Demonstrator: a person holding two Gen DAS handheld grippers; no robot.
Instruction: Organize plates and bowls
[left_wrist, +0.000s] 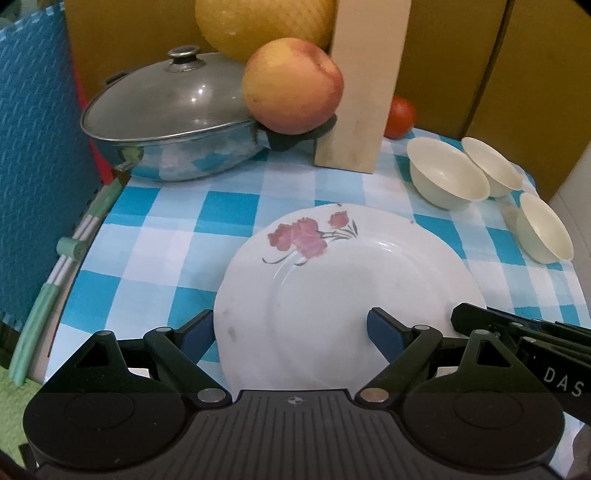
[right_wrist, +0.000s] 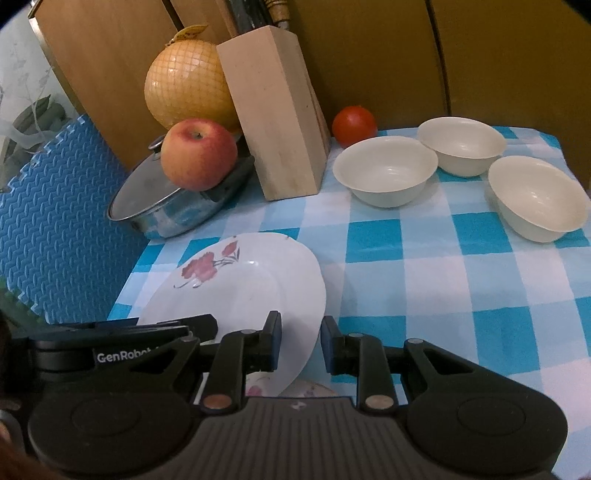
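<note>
The narrowly parted right gripper pinched a white, rose-printed round plate, while the wide-open left gripper, partly lettered "GenRobot", held nothing.

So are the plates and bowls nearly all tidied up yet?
Not nearly; nothing looks finished. The right gripper pinches the flowered plate by its rim, tilted above another plate. The left gripper is open around it. The three bowls sit apart, unstacked.
</note>
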